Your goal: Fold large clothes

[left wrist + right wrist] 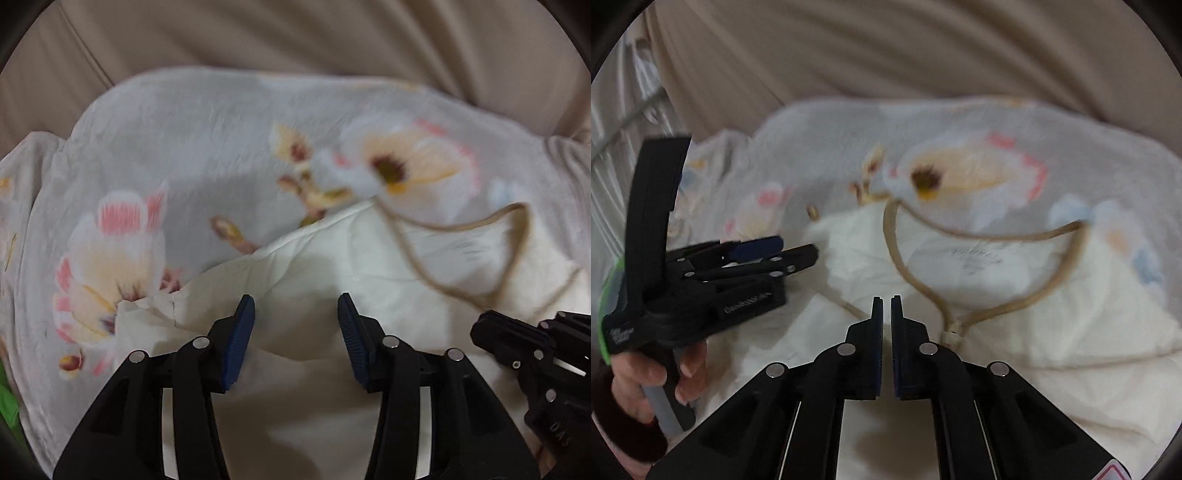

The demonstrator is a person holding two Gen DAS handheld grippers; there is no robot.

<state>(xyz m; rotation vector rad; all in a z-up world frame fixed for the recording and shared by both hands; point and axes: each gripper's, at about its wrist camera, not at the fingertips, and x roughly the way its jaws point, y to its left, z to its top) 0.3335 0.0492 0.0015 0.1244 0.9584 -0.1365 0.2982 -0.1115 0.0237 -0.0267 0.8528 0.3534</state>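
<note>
L gripper jaws apart, empty; R gripper closed, seemingly empty, over floral garment

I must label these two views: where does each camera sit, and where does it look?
Left wrist: on the left claw, looking down at the floral garment; own open blue pads, right claw at the edge.
Right wrist: on the right claw, looking down at the tan strap; shut, empty; hand holding the left claw.
Shared: garment, strap, beige cushion.

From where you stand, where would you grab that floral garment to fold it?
Probably the turned-back cream lining edge of the floral garment, from the near side: it lies raised and free above the print, unlike the flat middle. I'd avoid the thin tan cord, which would slip.
</note>
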